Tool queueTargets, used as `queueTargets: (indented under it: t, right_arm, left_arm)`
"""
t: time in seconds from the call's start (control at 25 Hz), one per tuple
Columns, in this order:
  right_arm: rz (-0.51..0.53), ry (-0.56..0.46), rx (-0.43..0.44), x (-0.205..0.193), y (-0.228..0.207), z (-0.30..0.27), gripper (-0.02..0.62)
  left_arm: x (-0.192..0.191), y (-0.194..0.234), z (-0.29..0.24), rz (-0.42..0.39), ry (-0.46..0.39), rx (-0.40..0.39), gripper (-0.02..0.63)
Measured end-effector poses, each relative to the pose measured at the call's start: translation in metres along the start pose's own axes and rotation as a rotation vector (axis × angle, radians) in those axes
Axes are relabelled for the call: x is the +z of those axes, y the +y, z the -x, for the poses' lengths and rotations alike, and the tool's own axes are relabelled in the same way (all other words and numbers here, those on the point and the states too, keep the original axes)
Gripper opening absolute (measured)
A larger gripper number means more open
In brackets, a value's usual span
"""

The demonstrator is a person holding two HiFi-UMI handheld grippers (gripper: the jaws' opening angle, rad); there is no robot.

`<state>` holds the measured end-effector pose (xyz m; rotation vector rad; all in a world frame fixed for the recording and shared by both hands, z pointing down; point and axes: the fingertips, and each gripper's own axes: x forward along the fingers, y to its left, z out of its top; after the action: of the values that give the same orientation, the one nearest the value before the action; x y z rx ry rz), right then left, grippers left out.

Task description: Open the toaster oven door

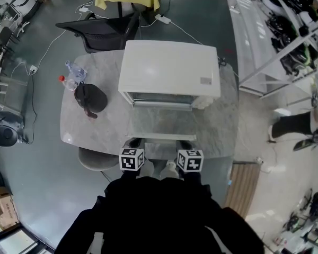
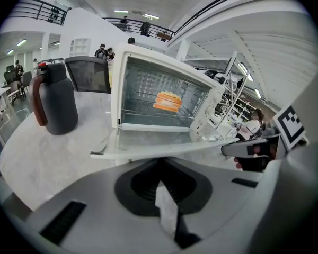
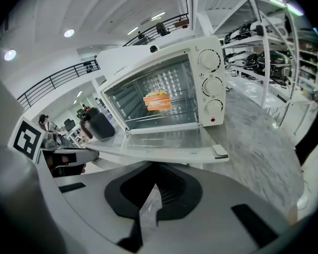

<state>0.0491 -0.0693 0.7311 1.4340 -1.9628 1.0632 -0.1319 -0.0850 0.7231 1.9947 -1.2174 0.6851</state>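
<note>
The white toaster oven (image 1: 169, 67) stands at the back of the marble table (image 1: 95, 128). Its glass door (image 1: 160, 121) hangs fully open, lying flat toward me. Toast (image 2: 168, 101) rests on the rack inside, also visible in the right gripper view as toast (image 3: 158, 100). My left gripper (image 1: 132, 142) and right gripper (image 1: 185, 143) sit side by side just below the door's front edge. In each gripper's own view the door (image 2: 164, 142) (image 3: 164, 147) lies just above the jaws. The left gripper (image 2: 161, 181) and right gripper (image 3: 153, 187) look shut, with nothing between their jaws.
A black jug (image 1: 90, 98) and a clear plastic bottle (image 1: 71, 78) stand on the table left of the oven. A dark office chair (image 1: 100, 28) is behind the table, a round stool (image 1: 95, 160) under its front left edge, metal shelving (image 1: 286, 30) at right.
</note>
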Motion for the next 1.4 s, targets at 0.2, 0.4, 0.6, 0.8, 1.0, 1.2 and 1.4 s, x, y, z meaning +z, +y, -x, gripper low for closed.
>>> queueTargets:
  t: [0.2, 0.4, 0.6, 0.8, 1.0, 1.2, 1.4]
  right_arm:
    - [-0.011, 0.01, 0.004, -0.008, -0.002, -0.005, 0.003]
    - [-0.004, 0.018, -0.004, -0.01, -0.004, -0.006, 0.002]
    - [0.0, 0.033, -0.017, -0.012, -0.003, -0.005, 0.002]
    - [0.001, 0.038, -0.02, -0.018, -0.005, -0.01, 0.003]
    - [-0.014, 0.042, -0.02, -0.022, -0.006, -0.012, 0.003]
    - [-0.01, 0.038, -0.02, -0.023, -0.007, -0.012, 0.003]
    - [-0.017, 0.04, -0.03, -0.023, -0.007, -0.01, 0.003]
  left_arm:
    - [-0.006, 0.001, -0.003, 0.004, 0.014, -0.002, 0.003]
    - [-0.009, 0.0, -0.004, 0.008, 0.023, -0.006, 0.003]
    - [-0.015, 0.001, -0.003, 0.007, 0.038, -0.009, 0.003]
    - [-0.021, 0.001, -0.007, 0.009, 0.051, -0.012, 0.003]
    - [-0.025, 0.003, -0.009, 0.004, 0.059, -0.012, 0.003]
    - [-0.026, 0.001, -0.009, 0.006, 0.062, -0.016, 0.003]
    - [-0.027, 0.001, -0.008, 0.016, 0.062, -0.02, 0.003]
